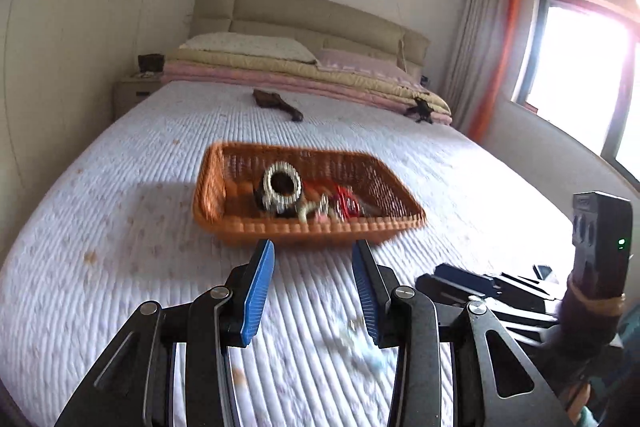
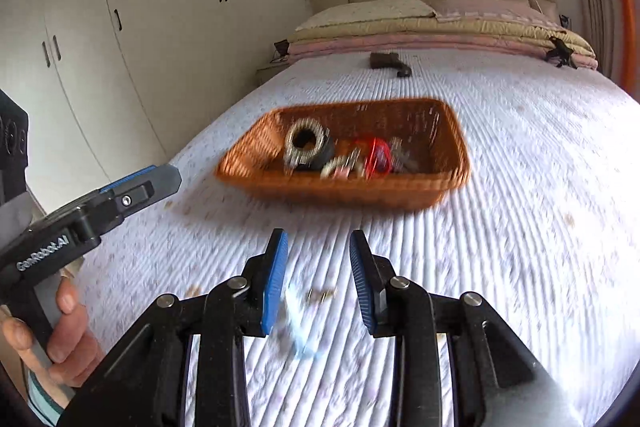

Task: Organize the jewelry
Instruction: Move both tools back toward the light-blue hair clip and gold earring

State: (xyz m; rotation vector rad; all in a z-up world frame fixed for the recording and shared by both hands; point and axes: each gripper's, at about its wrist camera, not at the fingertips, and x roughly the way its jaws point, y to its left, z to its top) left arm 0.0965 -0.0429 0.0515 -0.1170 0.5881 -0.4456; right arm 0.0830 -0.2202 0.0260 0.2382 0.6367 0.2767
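Two hand-held grippers hover low over a white quilted bedspread (image 1: 120,187), both aimed toward an orange woven basket (image 1: 224,187) that sits on the bed ahead of them. The left gripper (image 1: 314,291) has its blue pads parted with nothing between them, only the quilt below. The right gripper (image 2: 318,281) is likewise released, its jaws spread and empty. On the bedspread just under and between the right gripper's fingers lies a small pale blue item (image 2: 300,327) with a glint of metal beside it; motion blur makes it hard to say more, though it may be a piece of jewelry on a card. The same pale smear shows in the left wrist view near that gripper's right finger. Inside the basket rests the jewelry (image 2: 344,155): a beaded silvery bangle (image 1: 282,185) propped on a dark ring toward the left, and a red piece (image 2: 378,157) with smaller bits beside it toward the right. Farther up the bed lies a dark brown object (image 1: 278,103), well apart from the basket. A hand (image 2: 60,331) grips the left gripper's handle at the edge of the right wrist view.
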